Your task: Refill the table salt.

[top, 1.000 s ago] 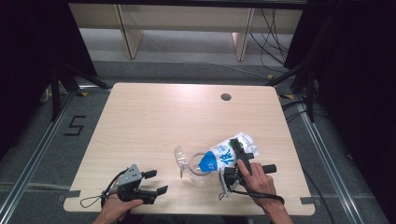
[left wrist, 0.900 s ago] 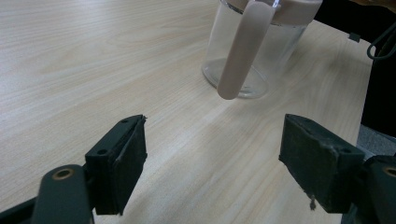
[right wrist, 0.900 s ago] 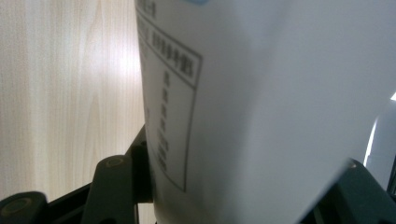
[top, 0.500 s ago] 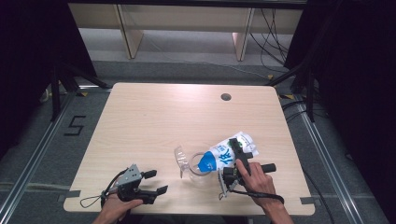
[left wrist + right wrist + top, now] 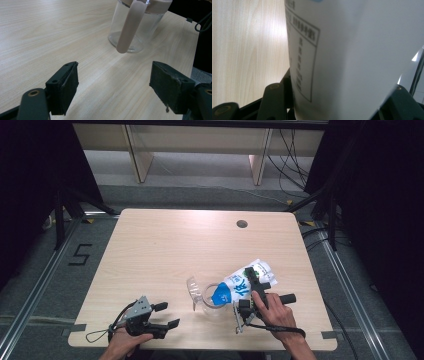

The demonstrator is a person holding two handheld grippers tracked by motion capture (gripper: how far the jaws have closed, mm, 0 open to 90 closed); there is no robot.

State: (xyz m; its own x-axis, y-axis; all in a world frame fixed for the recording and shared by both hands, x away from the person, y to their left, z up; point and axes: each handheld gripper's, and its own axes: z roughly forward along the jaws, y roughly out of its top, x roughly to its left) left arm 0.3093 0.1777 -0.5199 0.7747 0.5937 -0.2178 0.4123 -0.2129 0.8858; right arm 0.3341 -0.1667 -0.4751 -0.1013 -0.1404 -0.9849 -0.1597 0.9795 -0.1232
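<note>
Two grippers at the table's near edge, one gripping a refill pouch tipped over a glass jar.

The right gripper point(image 5: 253, 287), held in a hand point(image 5: 275, 312) near the table's point(image 5: 165, 245) near right corner, has its jaws clamped on the sides of a white and blue pouch point(image 5: 242, 282), which lies tilted with its lower end at the mouth of the clear jar point(image 5: 207, 295); in the right gripper view the pouch's point(image 5: 352, 57) white printed side sits pressed between the two jaws. The jar stands close to the near edge, about midway along it, with a beige lid strap point(image 5: 130, 25) hanging down its side. The left gripper point(image 5: 162, 315) rests by the near left corner, its jaws spread wide with nothing between them, well apart from the jar point(image 5: 135, 27).
</note>
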